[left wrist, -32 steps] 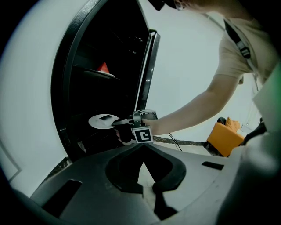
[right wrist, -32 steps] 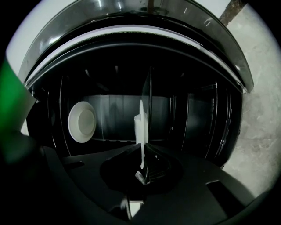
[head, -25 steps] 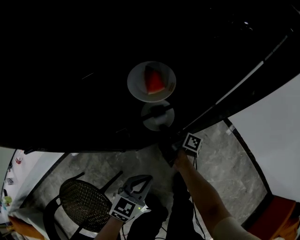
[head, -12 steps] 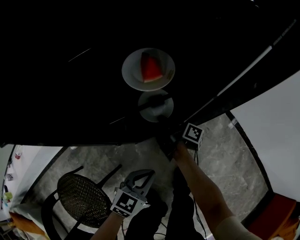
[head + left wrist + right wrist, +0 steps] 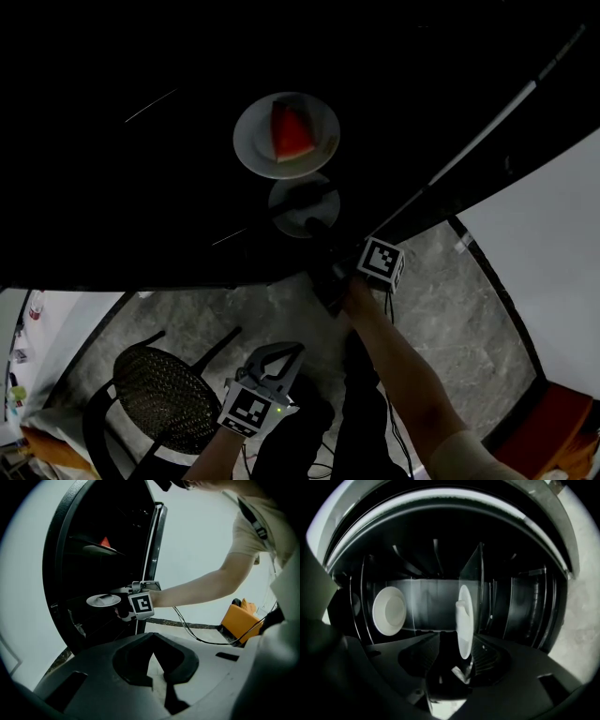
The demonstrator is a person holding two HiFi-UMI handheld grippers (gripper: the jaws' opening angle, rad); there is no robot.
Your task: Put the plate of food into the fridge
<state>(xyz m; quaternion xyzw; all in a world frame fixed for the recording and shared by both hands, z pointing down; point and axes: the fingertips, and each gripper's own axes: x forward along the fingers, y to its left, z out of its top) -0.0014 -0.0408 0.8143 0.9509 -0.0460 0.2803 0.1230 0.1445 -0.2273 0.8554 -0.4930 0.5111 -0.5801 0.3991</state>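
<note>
Right gripper (image 5: 317, 234) reaches into the dark fridge (image 5: 141, 187), its jaws just opened and standing loose about the rim of the lower white plate (image 5: 291, 214), which lies near the front edge beneath the upper plate (image 5: 251, 141) bearing a watermelon wedge (image 5: 292, 133); left gripper (image 5: 289, 352) hangs closed and empty above the floor (image 5: 450, 309).

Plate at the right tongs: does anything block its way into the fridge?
Nothing visible does. The plate is already inside the open fridge, below the watermelon plate; the right tongs have just been opening, its rim between them.
</note>
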